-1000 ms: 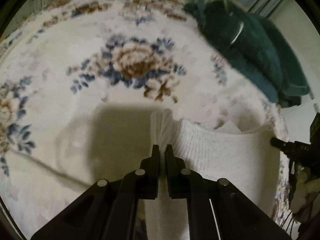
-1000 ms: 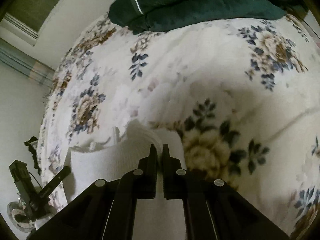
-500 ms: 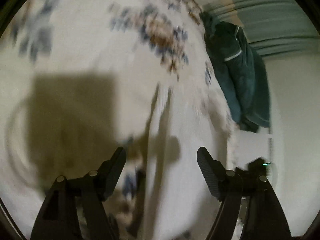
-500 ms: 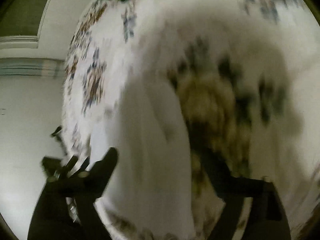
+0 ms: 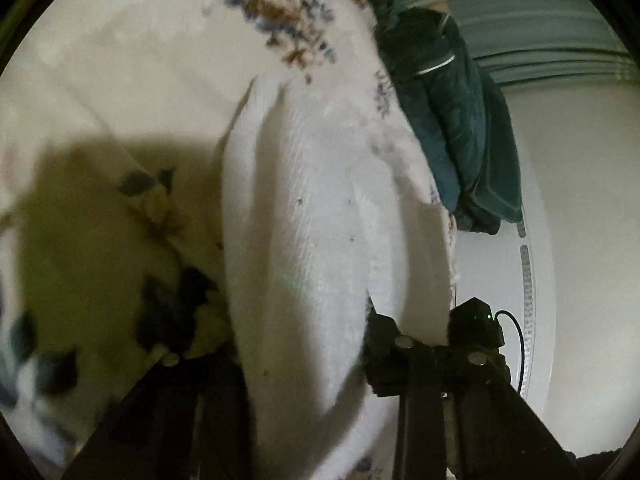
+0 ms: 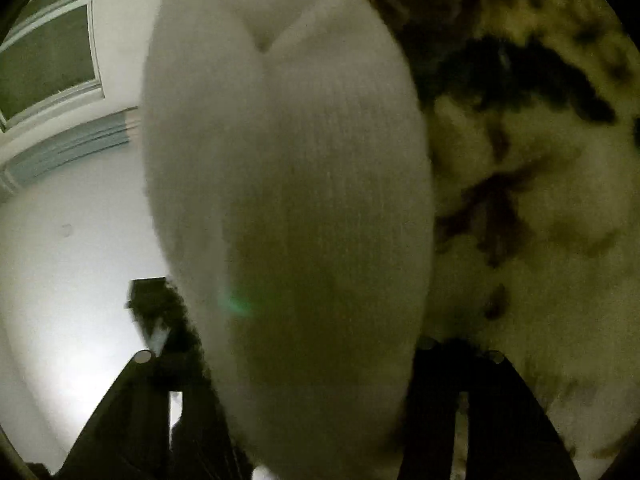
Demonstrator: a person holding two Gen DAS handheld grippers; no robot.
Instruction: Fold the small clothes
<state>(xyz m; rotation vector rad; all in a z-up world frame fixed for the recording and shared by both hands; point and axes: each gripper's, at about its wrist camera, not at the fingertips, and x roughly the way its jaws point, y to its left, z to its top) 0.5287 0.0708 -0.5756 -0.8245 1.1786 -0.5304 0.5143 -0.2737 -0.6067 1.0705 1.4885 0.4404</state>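
Observation:
A white ribbed knit garment point(image 5: 320, 208) lies folded on the floral bed cover point(image 5: 120, 80). My left gripper point(image 5: 304, 344) is open, its jaws wide apart on either side of the garment's near end, low over the cloth. In the right wrist view the same white garment point(image 6: 288, 184) fills the middle, very close to the lens. My right gripper point(image 6: 296, 360) is open too, its fingers point(image 6: 132, 392) straddling the garment. The fingertips of both grippers are partly hidden by the cloth.
A dark teal folded garment point(image 5: 444, 112) lies at the far edge of the bed cover, near the wall point(image 5: 580, 200). A black device with a green light point(image 5: 480, 320) sits beside the left gripper's right finger. A window point(image 6: 44, 56) shows at the upper left.
Both grippers were shut on the white garment's edge one second ago. They have opened, let it go, swung round and dropped close over it.

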